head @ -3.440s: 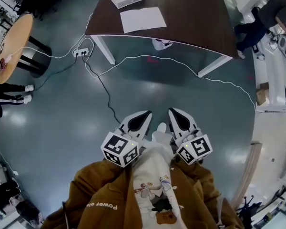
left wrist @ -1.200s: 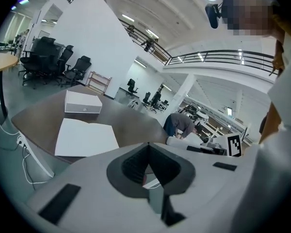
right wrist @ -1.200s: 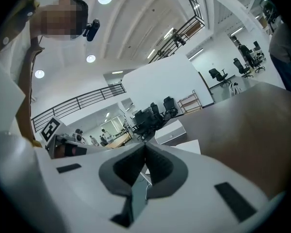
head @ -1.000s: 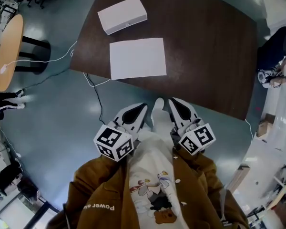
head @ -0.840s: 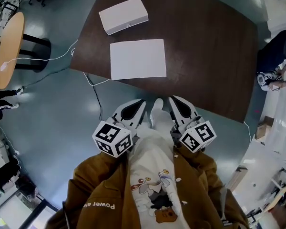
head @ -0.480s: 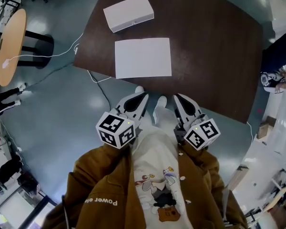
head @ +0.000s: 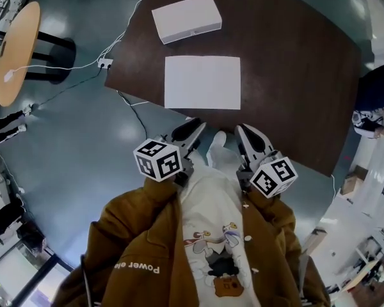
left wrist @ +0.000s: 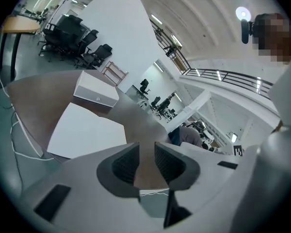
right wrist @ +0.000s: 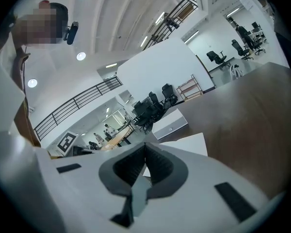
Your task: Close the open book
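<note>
The book [head: 202,82] lies flat and white on the dark brown table [head: 294,62], close to its near edge. The left gripper view shows the book [left wrist: 85,132] to the front left; in the right gripper view the book [right wrist: 182,143] peeks out just over the jaws. My left gripper [head: 193,128] is held at chest height just short of the table edge, below the book. Its jaws have just been opening and a narrow gap shows at the left gripper [left wrist: 146,154] with nothing in it. My right gripper [head: 244,132] is held beside it, and in its own view the right gripper [right wrist: 145,149] is shut and empty.
A white box [head: 186,18] sits on the table beyond the book. A round wooden table [head: 16,50] stands at far left, with a power strip [head: 104,62] and cables [head: 125,101] on the grey floor. A person [head: 377,101] is at the right edge.
The table and book have come closer. Both grippers have moved forward to the table's near edge, and the left one has rolled a little.
</note>
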Demonstrator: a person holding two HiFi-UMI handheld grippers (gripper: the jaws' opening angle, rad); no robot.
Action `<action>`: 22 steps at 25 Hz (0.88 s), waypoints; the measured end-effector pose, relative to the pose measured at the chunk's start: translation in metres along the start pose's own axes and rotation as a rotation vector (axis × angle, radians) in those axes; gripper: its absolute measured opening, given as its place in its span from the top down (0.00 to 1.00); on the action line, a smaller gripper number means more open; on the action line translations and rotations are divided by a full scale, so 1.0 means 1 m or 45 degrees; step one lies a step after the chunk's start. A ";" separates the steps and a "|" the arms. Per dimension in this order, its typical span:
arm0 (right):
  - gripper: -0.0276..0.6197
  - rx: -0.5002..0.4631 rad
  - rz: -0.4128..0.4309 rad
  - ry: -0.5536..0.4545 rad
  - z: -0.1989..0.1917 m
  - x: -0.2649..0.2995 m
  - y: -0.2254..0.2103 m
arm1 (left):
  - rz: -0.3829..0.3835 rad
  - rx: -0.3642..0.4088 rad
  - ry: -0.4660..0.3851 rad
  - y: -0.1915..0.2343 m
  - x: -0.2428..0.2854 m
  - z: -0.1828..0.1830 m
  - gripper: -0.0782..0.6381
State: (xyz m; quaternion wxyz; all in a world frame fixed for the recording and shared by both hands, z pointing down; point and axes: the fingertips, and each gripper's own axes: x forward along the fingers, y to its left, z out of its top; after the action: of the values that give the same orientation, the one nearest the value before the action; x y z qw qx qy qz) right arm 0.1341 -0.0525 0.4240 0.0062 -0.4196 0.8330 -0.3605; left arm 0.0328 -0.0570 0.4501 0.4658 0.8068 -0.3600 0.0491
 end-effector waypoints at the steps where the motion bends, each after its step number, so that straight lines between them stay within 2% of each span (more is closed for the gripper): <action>1: 0.95 -0.003 0.003 0.005 0.001 0.003 0.000 | -0.024 -0.053 -0.014 0.004 0.001 0.001 0.76; 5: 0.95 -0.012 0.011 0.031 0.001 0.010 0.002 | -0.084 -0.350 -0.098 0.027 0.004 -0.001 0.67; 15: 0.95 -0.016 0.028 0.115 -0.016 0.020 0.005 | -0.013 -0.843 -0.334 0.107 0.014 -0.020 0.62; 18: 0.95 -0.038 0.017 0.136 -0.022 0.022 0.004 | 0.018 -0.926 -0.372 0.124 0.016 -0.028 0.61; 22: 0.95 -0.074 0.006 0.165 -0.031 0.031 0.000 | 0.058 -0.947 -0.379 0.135 0.018 -0.037 0.61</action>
State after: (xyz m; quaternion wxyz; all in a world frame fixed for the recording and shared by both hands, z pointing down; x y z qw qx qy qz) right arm 0.1043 -0.0563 0.4557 -0.0591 -0.3934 0.8428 -0.3626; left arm -0.0294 -0.0788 0.5748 0.6678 0.5732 -0.4344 -0.1917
